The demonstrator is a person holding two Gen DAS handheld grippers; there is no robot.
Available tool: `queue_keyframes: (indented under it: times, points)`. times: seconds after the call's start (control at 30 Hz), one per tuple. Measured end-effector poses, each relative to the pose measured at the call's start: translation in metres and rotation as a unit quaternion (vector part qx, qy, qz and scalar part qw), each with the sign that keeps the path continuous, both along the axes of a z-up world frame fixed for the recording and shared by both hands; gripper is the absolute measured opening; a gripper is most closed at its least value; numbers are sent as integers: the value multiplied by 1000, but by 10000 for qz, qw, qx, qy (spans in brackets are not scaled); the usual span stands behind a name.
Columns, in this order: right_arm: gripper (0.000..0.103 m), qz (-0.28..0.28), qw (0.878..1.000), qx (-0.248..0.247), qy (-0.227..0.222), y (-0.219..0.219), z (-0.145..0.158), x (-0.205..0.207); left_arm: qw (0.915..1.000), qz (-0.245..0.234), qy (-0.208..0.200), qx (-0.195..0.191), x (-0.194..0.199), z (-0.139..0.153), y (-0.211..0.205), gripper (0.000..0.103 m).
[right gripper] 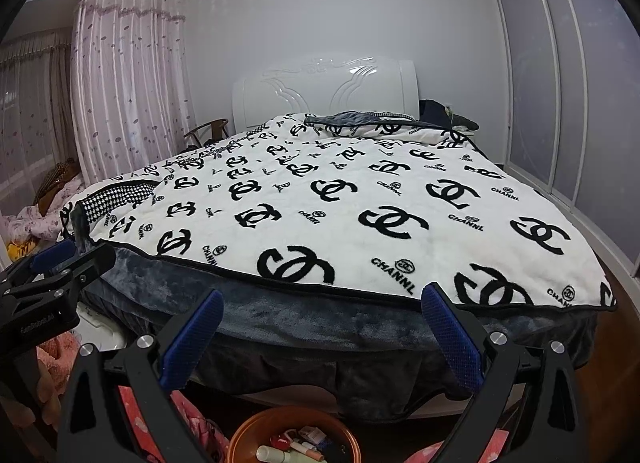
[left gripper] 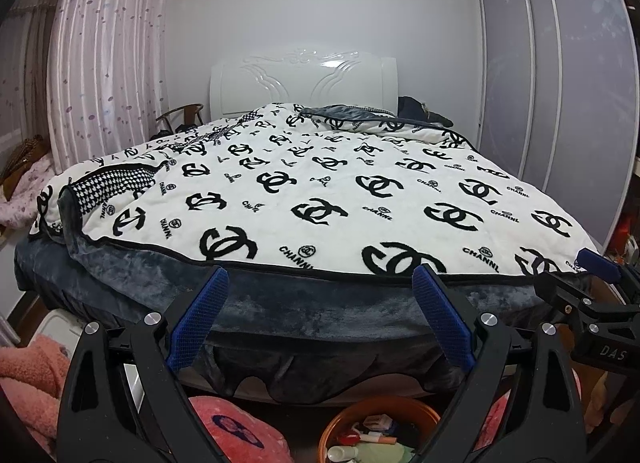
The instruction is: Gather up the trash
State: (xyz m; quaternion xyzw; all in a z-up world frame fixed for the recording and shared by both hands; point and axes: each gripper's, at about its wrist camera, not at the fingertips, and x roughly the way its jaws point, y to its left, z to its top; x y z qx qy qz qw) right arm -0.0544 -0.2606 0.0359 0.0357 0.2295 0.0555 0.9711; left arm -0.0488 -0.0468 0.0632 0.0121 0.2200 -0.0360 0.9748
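Two claws, both spread wide and holding nothing: left claw, right claw, side by side at the foot of the bed. Below and between the blue fingers, an orange-brown basin on the floor, filled with trash: small tubes, wrappers, a box. Beyond, a white blanket printed with black logos, over grey plush; farther back, white headboard, pink curtains.

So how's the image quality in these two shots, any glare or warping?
Left wrist view: fisheye bends the wardrobe doors and rounds the bed's blanket; black corner vignette. Right wrist view: same bowing, plus glare on the glossy white headboard. Both are sharp and evenly lit.
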Motion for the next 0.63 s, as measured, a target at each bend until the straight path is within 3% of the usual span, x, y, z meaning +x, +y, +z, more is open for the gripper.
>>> queue_keyframes:
  times: [0.63]
  points:
    - [98, 15, 10000, -12, 37, -2, -3, 1, 10000, -40, 80, -16, 1, -8, 4, 91]
